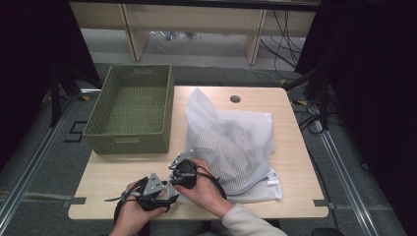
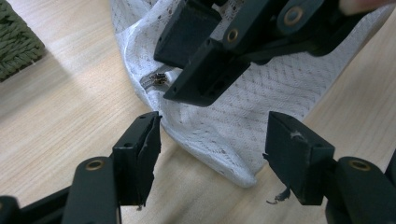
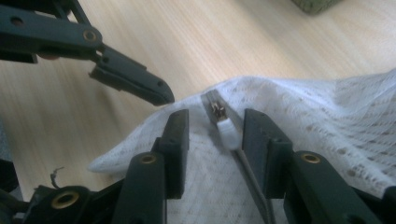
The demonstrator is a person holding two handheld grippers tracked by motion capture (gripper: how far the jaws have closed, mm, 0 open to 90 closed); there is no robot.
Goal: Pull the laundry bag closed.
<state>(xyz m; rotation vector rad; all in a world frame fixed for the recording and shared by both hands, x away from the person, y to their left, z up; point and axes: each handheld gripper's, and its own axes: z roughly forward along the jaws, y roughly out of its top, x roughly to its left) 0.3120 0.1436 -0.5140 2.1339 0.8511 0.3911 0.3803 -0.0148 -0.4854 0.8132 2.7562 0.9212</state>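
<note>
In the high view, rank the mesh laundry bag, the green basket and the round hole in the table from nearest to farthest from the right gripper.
1. Mesh laundry bag: right at the right gripper, at its near corner.
2. Green basket: beyond, to the left.
3. Round hole: farthest, at the table's far edge.

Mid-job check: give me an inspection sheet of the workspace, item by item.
Surface: wooden table, round hole at far edge.
Job's things: white mesh laundry bag, dark contents; zipper pull at its near corner.
Clutter: empty green woven basket, far left.
Grippers: right gripper open, jaws straddling the zipper pull; left gripper open beside the bag's corner.
Cables: black leads trailing from both grippers.
Surroundings: floor cables, dark curtains.
</note>
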